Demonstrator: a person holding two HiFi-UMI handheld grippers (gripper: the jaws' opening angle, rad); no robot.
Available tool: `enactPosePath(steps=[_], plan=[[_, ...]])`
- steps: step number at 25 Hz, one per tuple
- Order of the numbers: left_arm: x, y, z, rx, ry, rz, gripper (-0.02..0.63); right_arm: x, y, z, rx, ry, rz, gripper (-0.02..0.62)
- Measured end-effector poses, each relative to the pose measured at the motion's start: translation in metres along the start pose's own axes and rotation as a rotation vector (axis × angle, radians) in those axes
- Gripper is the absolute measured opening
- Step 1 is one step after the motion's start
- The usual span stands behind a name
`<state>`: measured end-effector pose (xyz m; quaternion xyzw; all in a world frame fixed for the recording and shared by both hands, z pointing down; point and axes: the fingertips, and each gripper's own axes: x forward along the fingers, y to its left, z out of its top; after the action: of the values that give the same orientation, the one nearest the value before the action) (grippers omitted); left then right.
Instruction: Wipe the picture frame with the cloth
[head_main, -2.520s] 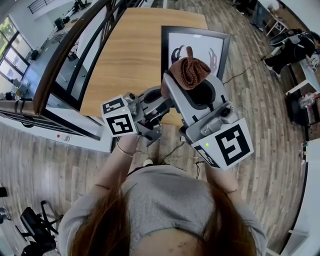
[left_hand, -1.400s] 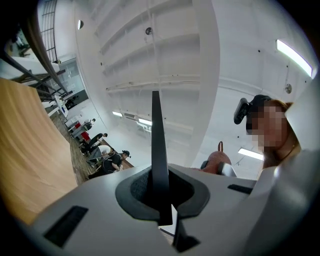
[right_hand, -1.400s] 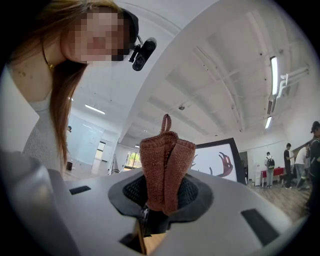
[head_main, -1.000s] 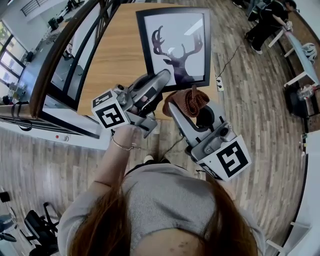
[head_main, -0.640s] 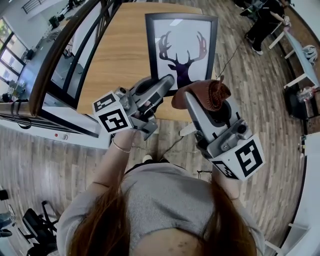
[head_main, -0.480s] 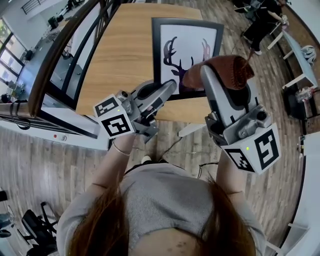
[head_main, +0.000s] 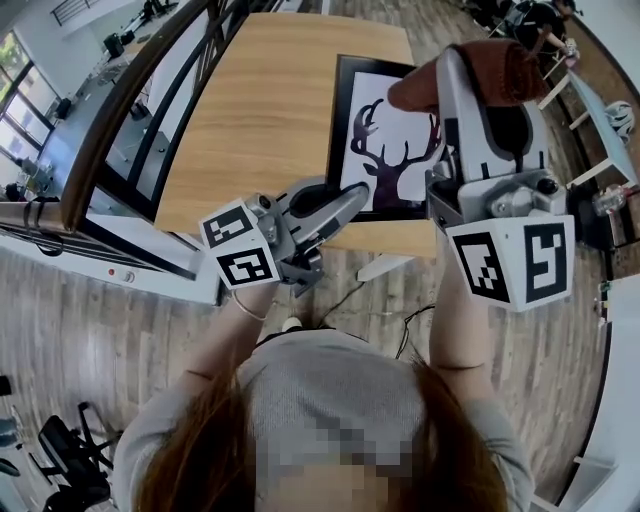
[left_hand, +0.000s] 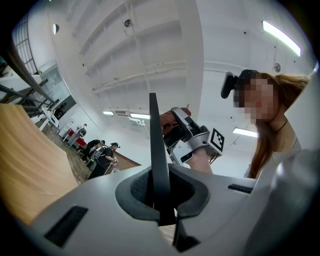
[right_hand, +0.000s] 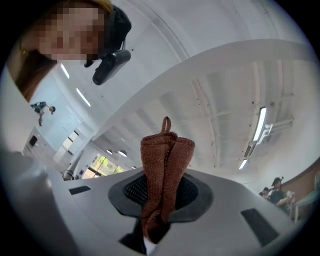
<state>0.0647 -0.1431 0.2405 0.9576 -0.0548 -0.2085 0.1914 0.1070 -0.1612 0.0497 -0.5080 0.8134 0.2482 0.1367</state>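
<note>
Raised and swung outward since half a second ago, the right hand-held gripper (head_main: 470, 85) now shows in the head view over the far right corner of the picture frame (head_main: 392, 150), its marker cube large in the foreground. It stays clenched on the brown cloth (head_main: 520, 70), which bunches at its tip. The frame lies flat on the wooden counter (head_main: 270, 100) near its right edge, showing a dark deer print on white. The left hand-held gripper (head_main: 355, 198) has drifted only a little and sits low at the counter's near edge, with its tip just beside the frame's near left corner; whether it touches the frame cannot be told. Only the head view shows the frame. Both gripper views tilt upward toward the white ceiling (left_hand: 150, 60) and miss it. The left gripper view shows its own jaws pressed together into one thin dark blade with nothing between them, a strip of counter at the left edge, and the other gripper held up beyond. The right gripper view shows the knitted cloth standing folded and upright between its jaws, with a small loop at the top.
</note>
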Motion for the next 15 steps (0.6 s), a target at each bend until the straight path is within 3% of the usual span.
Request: enactPosePath(steps=[3, 15], plan=[[0.000, -0.003, -0.006, 0.021, 0.010, 0.001, 0.021, 0.002, -0.001, -0.011, -0.081, 0.043, -0.022, 0.096], [-0.002, -0.005, -0.001, 0.020, -0.015, 0.001, 0.021, -0.004, 0.012, -0.036, -0.062, 0.111, 0.015, 0.097]])
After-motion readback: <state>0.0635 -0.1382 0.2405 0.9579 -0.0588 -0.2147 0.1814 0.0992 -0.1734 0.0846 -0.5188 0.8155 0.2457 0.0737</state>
